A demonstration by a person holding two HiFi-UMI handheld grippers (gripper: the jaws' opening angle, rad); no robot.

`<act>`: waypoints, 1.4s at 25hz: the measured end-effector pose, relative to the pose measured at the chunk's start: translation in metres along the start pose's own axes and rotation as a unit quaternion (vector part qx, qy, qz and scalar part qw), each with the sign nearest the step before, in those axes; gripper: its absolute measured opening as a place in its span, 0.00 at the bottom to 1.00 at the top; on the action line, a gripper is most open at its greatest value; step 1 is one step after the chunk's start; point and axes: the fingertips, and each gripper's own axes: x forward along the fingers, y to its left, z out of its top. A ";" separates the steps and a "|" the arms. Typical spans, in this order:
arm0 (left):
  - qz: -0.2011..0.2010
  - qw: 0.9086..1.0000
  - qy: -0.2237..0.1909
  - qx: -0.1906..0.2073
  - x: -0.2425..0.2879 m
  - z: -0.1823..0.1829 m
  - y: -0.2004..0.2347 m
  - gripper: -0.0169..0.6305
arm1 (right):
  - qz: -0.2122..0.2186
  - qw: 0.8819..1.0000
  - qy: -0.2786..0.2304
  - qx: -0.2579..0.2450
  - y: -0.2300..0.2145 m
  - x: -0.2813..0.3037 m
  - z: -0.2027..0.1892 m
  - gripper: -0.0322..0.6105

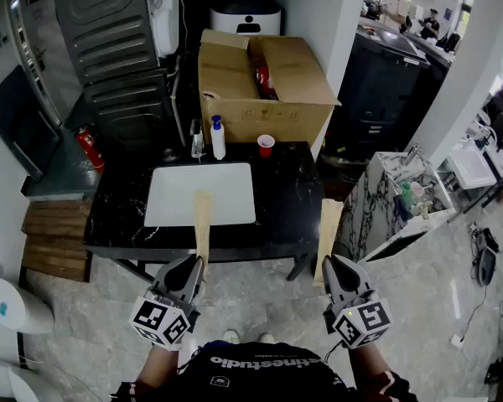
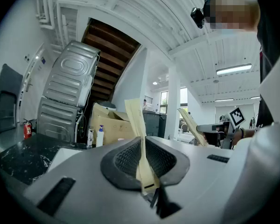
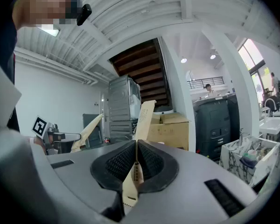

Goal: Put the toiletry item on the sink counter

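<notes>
Left gripper (image 1: 196, 264) clamped on one flat tan packet (image 1: 203, 220), right gripper (image 1: 329, 263) clamped on a second packet (image 1: 328, 229), both on the near side of the black counter (image 1: 285, 199) with white sink (image 1: 201, 193), pump bottle (image 1: 218, 138), red cup (image 1: 266, 145), cardboard box (image 1: 235, 82) behind.

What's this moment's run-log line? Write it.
left gripper: shut on left long tan paper packet | right gripper: shut on right tan paper packet | black marble sink counter: ahead

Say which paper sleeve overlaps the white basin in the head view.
The left sleeve, in the left gripper; the right gripper holds the right sleeve at the counter edge.
</notes>
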 end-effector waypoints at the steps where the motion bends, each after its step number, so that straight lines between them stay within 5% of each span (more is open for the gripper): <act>1: 0.000 1.000 0.000 0.000 -0.001 0.000 0.000 0.09 | 0.000 1.000 0.000 0.001 0.000 0.000 0.000 0.12; 35: 0.053 0.998 0.006 0.011 -0.006 0.009 -0.046 0.09 | 0.032 0.998 -0.013 0.057 -0.044 -0.038 -0.008 0.12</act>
